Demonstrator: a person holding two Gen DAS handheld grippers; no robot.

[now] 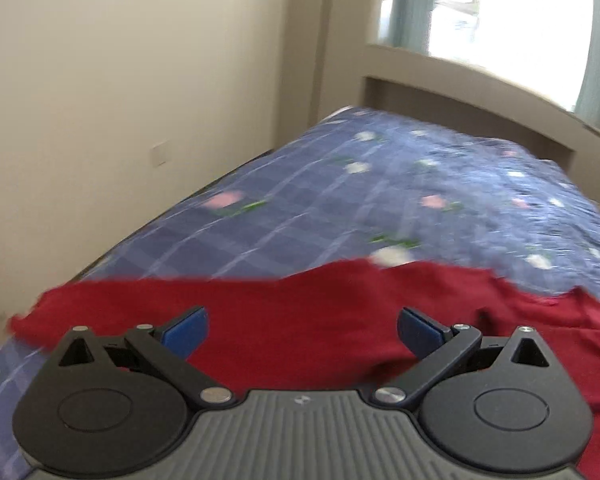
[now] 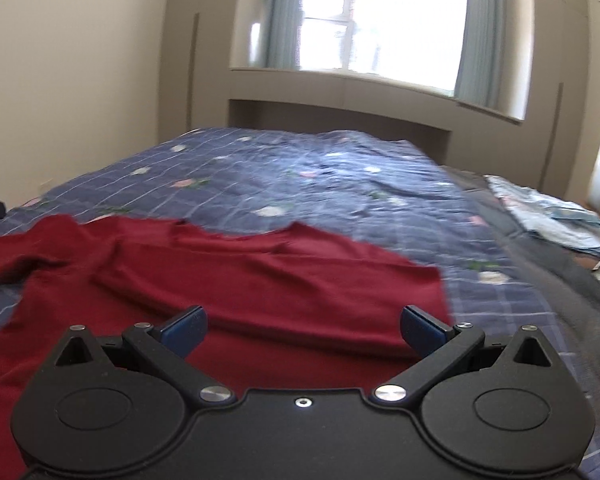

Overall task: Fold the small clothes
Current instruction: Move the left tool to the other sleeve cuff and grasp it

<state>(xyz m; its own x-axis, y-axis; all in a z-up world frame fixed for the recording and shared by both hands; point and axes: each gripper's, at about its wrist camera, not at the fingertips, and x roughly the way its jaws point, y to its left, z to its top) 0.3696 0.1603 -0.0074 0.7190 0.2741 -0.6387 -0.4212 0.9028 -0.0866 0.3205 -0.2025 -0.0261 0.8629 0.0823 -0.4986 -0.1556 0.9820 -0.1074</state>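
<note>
Right wrist view: the red garment (image 2: 236, 280) lies rumpled on the bed (image 2: 340, 176), right tongs (image 2: 302, 330) spread above it. Left tongs (image 1: 302, 330) are spread too. It looks soft and limp; pinch an edge or corner.

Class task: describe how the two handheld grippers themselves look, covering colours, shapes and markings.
Both the left gripper and right gripper have black linkage arms, round black housings, silver pivot pins and blue finger pads. The left body is ribbed grey with a small logo; the right is plain black.
</note>
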